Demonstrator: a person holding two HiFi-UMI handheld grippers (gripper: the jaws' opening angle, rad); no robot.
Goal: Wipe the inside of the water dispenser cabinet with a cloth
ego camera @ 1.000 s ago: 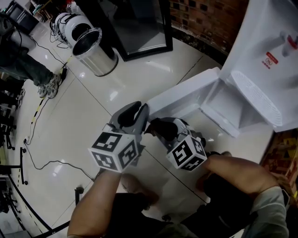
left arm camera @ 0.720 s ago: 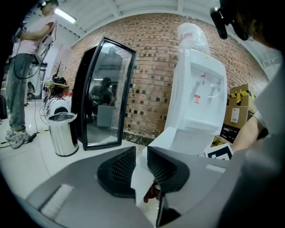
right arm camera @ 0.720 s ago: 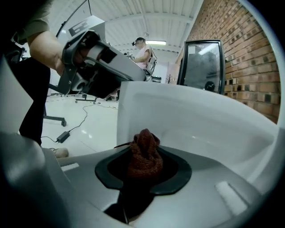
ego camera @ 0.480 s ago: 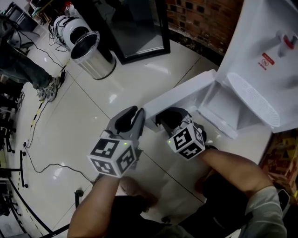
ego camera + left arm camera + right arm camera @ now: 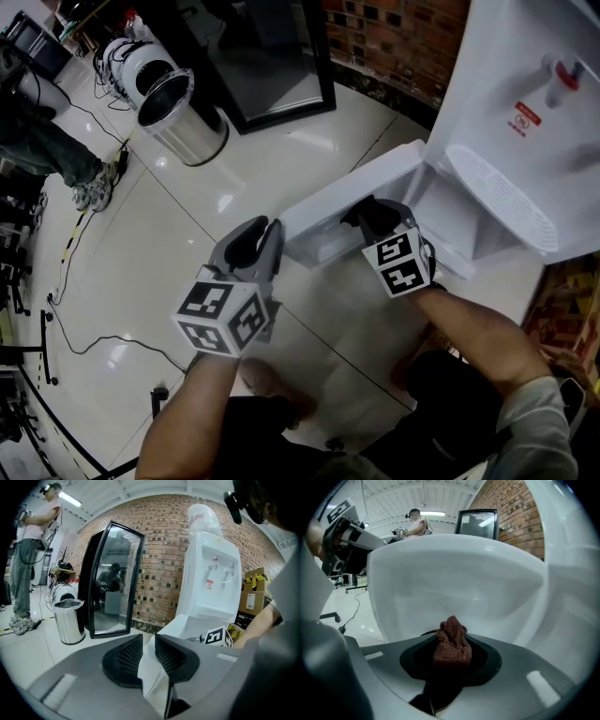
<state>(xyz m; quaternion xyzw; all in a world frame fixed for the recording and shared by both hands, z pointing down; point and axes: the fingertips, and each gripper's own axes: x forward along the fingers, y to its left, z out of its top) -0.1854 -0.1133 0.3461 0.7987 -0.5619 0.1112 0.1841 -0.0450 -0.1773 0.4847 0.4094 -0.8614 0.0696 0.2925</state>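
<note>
My left gripper [image 5: 267, 230] sits at the near left corner of the open cabinet door [image 5: 352, 202], and in the left gripper view its fingers are clamped on the door's white edge, which runs up between the two ribbed pads. The door swings out to the left from the low cabinet [image 5: 459, 211] at the foot of the white water dispenser [image 5: 525, 56], which stands at the far right. My right gripper [image 5: 370, 211] is on the inner side of that door, between it and the cabinet opening. Its fingers are closed on a bunched reddish-brown cloth [image 5: 452, 646] that pokes out past the tips toward the door's white inner face. I cannot tell whether the cloth touches the face. Far left on the glossy floor [image 5: 187, 225] stands a steel bin [image 5: 178, 108], just beside a black-framed glass panel [image 5: 272, 56].
</note>
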